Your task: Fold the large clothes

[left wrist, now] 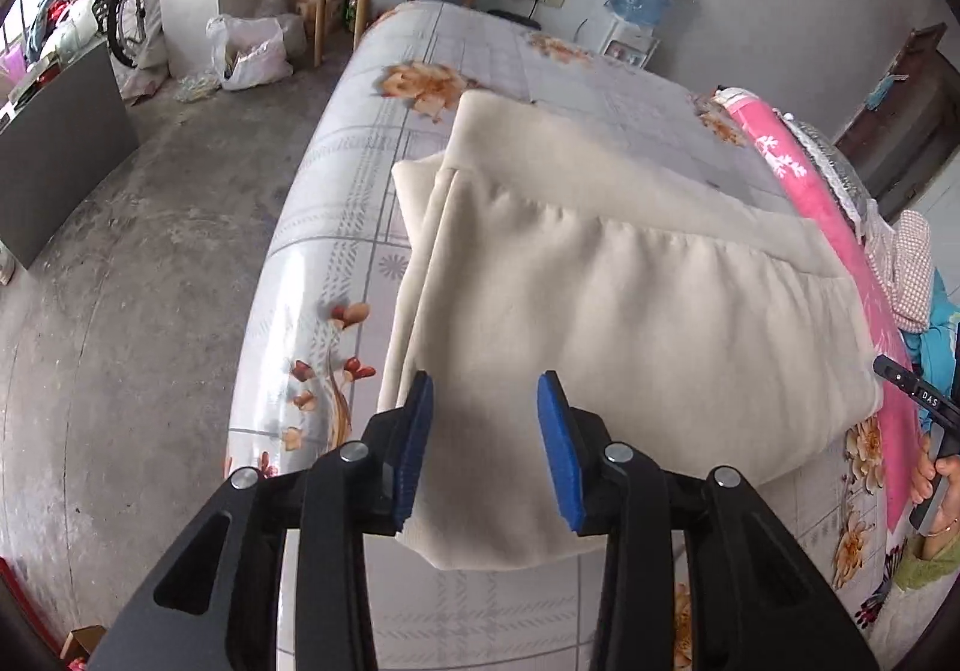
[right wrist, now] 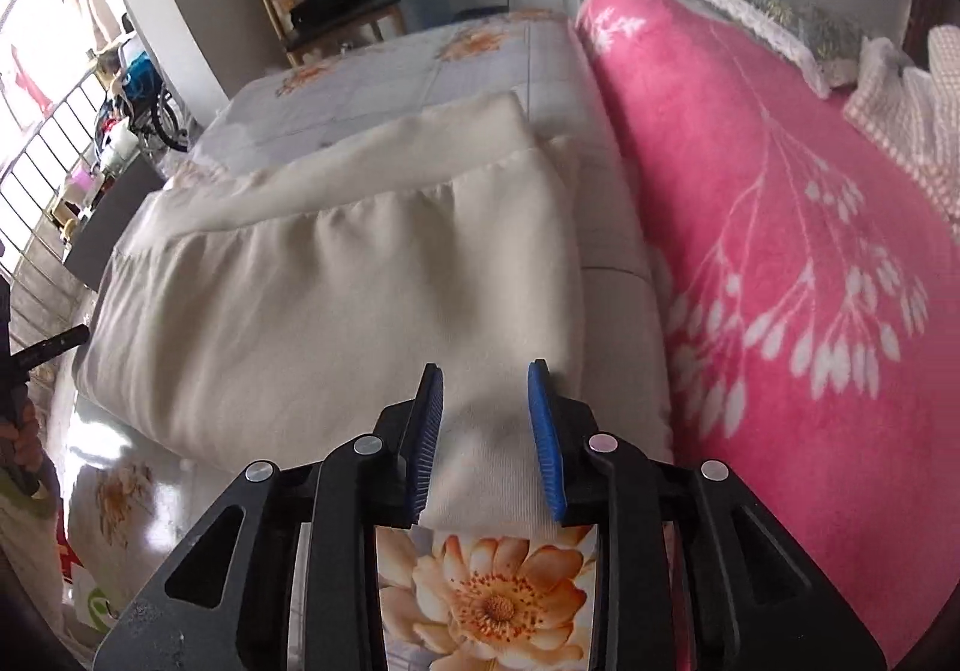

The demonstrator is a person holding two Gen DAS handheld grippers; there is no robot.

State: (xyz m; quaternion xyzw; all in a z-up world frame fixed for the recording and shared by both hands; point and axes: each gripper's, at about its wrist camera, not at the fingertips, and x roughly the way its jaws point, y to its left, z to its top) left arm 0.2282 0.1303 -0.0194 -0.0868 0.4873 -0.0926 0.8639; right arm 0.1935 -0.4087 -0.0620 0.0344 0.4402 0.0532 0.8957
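Spread tool [right wrist: 486, 425], cream garment [right wrist: 336, 299], pink blanket [right wrist: 780, 227] beside

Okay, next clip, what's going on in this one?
A person is folding a large cream garment on a bed with a floral cover, one hand-held gripper per hand. The left hand-held gripper and the right hand-held gripper are both open at the garment's near edge, cloth between their pads but not clamped. The garment already lies doubled over. A pink blanket lies alongside it.
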